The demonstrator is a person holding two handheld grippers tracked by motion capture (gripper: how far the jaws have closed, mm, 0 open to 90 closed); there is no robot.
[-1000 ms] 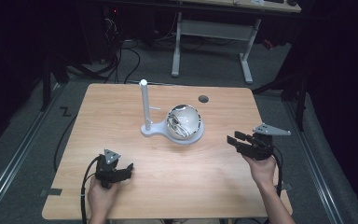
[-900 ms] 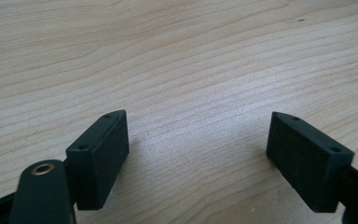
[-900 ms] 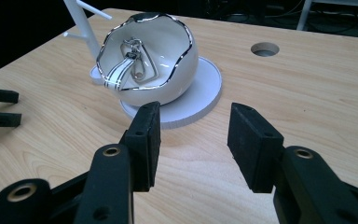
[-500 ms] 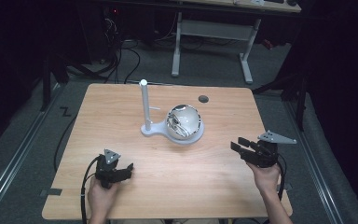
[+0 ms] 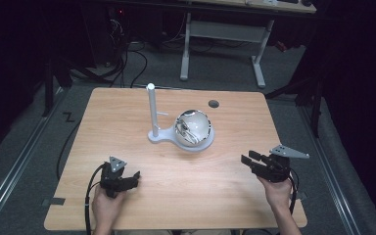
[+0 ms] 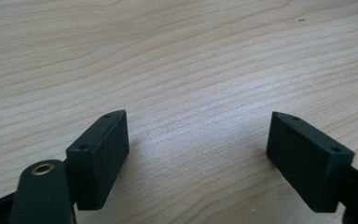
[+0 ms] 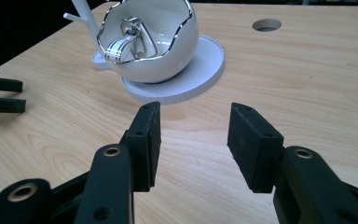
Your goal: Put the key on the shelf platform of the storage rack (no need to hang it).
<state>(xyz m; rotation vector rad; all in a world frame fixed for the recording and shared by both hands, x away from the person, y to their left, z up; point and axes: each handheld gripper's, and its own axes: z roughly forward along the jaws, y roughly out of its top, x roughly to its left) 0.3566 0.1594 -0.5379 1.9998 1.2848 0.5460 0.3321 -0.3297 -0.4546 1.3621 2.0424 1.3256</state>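
Left gripper (image 5: 136, 175): we see the black two-jaw tool in the person's left hand resting low at the near left of the table, its foam-faced jaws spread wide over bare wood, nothing between them.
Right gripper (image 5: 248, 159): we find the matching black tool at the near right, jaws moderately apart and empty, aimed toward the table's middle.
Table (image 5: 235, 122): we note a light wooden rectangular top with a small round hole (image 5: 213, 104) near its far edge.
Task's thing: we locate the glossy white egg-shaped shell with a wavy silver rim (image 7: 154, 42) at the table's centre, seated on the round white plastic base (image 7: 200, 77); a shiny silver ring-like piece (image 7: 128, 39) lies inside the shell.
Post: we see a slim white upright rod (image 5: 152, 107) rising from the base's left lobe, just beside the shell.
Step in hand: we judge this an approach; both tools stand well apart from the shell.
Next move: we expect the right gripper must advance to the shell with its jaws wider.
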